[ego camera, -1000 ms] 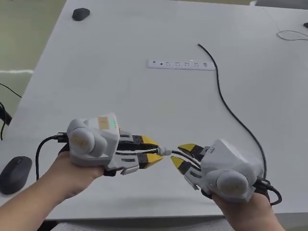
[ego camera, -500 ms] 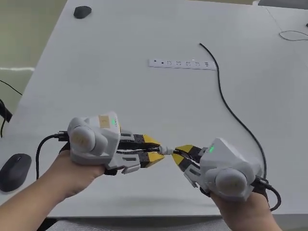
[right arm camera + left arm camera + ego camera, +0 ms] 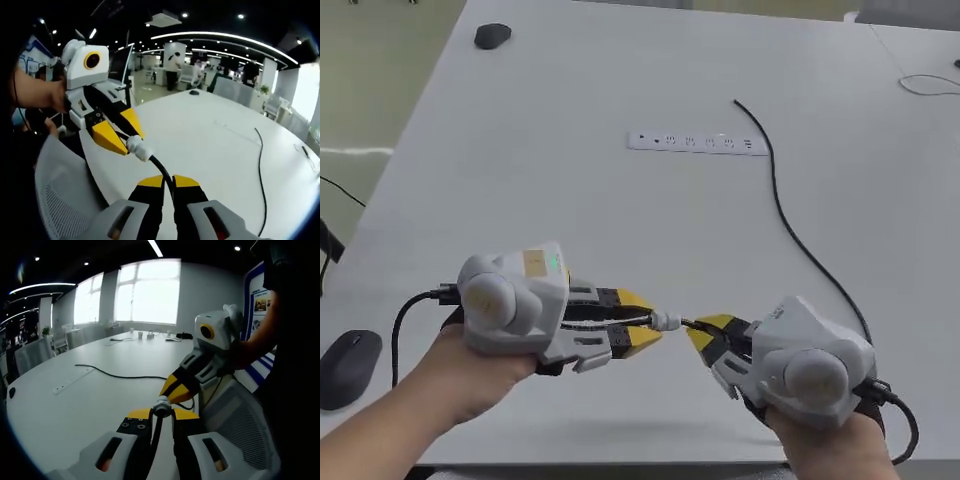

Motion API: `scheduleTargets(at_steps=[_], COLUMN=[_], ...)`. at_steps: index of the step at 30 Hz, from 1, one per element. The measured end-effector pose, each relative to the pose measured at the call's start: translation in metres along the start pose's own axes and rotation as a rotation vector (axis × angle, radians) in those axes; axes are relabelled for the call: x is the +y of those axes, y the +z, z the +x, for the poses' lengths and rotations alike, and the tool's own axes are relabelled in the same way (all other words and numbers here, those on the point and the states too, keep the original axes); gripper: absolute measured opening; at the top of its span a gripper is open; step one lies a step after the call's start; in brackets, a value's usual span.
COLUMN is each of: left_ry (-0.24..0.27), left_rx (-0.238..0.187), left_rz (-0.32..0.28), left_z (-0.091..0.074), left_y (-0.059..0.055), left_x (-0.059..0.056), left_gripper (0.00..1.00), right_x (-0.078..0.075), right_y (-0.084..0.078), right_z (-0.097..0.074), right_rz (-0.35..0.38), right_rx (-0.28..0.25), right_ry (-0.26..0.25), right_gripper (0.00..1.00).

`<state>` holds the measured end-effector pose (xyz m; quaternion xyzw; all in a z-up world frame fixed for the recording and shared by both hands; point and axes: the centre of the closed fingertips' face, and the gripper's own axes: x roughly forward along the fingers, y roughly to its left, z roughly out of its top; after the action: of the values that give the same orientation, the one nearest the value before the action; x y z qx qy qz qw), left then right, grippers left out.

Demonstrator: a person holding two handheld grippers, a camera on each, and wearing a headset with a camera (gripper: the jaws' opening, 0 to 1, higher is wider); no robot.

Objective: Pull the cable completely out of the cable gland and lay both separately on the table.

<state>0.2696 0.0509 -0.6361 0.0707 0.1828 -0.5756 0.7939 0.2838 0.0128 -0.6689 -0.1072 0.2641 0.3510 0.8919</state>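
While the small white plastic cable gland (image 3: 666,321) sits pinched between the yellow tips of the left gripper (image 3: 647,320), which are closed on it, the part to pull lies on its other side. In the head view the thin black cable (image 3: 686,324) comes out of the gland toward 3 o'clock, dips a little toward 4 o'clock, and goes straight into the right gripper (image 3: 706,331). The jaws of the right gripper are pressed together on this cable, near the gland, with a short bare piece of cable between them. Both parts hang in the air above the near edge of the pale grey table (image 3: 570,200); neither lies on it.

The long axis of the cable runs from 9 o'clock to 3 o'clock, nearly in one line with the two pairs of jaws, which point at each other tip to tip. In the right gripper view the gland is at 11 o'clock from that gripper's own jaws, and the cable bends gently up into it, so I judge that the cable is not yet out.

In my judgement the pull should follow this axis: the right gripper goes toward 3 o'clock and the left one resists at 9 o'clock. A sideways pull may jam the cable in the gland. The white power strip (image 3: 698,143) and the long black cord (image 3: 790,225) lie well apart, at 12 and 1 o'clock.
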Motion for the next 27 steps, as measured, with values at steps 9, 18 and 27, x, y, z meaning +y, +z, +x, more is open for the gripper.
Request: scheduleTargets(at_steps=[9, 18, 27], left_ry=[0.002, 0.005, 0.008], left_rx=[-0.007, -0.016, -0.017], left_rz=[0.007, 0.008, 0.006], left_z=[0.003, 0.004, 0.004], left_y=[0.006, 0.009, 0.008], left_x=[0.001, -0.002, -0.004], left_gripper=[0.15, 0.15, 0.15], right_x=[-0.020, -0.037, -0.053], right_y=[-0.010, -0.029, -0.057], right_z=[-0.005, -0.008, -0.007], right_rz=[0.025, 0.118, 0.261], right_rx=[0.009, 0.029, 0.067], right_ry=[-0.038, -0.073, -0.108], right_gripper=[0.00, 0.00, 0.00])
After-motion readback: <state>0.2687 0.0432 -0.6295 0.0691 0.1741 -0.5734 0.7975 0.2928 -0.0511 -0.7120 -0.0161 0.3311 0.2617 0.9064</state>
